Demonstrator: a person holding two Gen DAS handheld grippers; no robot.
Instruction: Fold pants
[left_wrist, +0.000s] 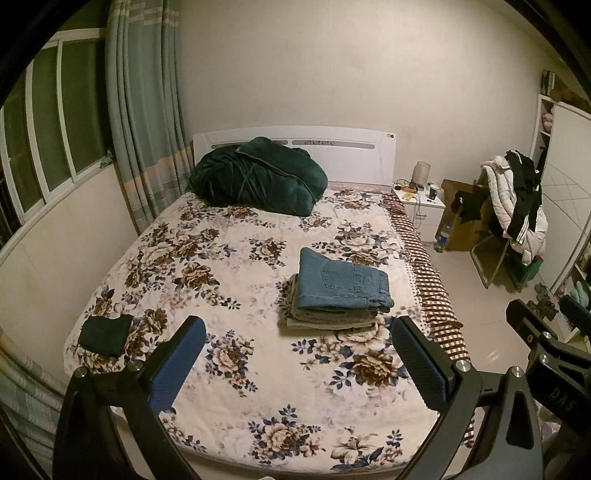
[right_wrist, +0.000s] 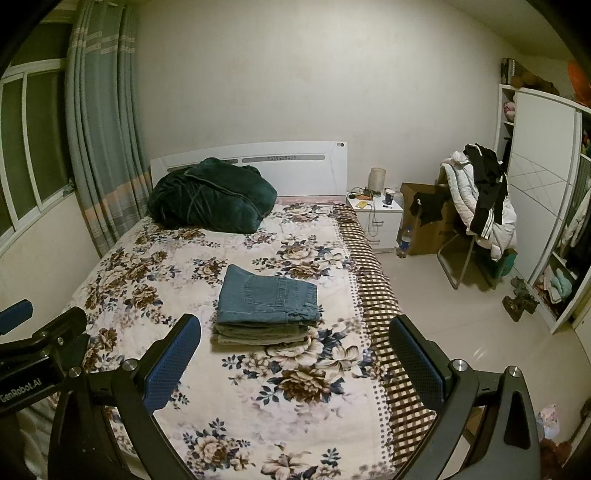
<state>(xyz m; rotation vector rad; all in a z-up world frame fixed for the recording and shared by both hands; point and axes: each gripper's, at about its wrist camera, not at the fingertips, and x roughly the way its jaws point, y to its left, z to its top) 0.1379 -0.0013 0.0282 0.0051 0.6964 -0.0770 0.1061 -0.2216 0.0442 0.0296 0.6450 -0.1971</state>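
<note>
Resting folded atop a stack of folded garments on floral bedspread: blue jeans. Left gripper spread wide, holding nothing, raised above bed's foot. Right gripper likewise spread wide, empty. Small dark folded cloth near left edge.

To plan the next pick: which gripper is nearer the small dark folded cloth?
Left. The cloth lies just left of the left gripper; the right gripper is farther right.
</note>
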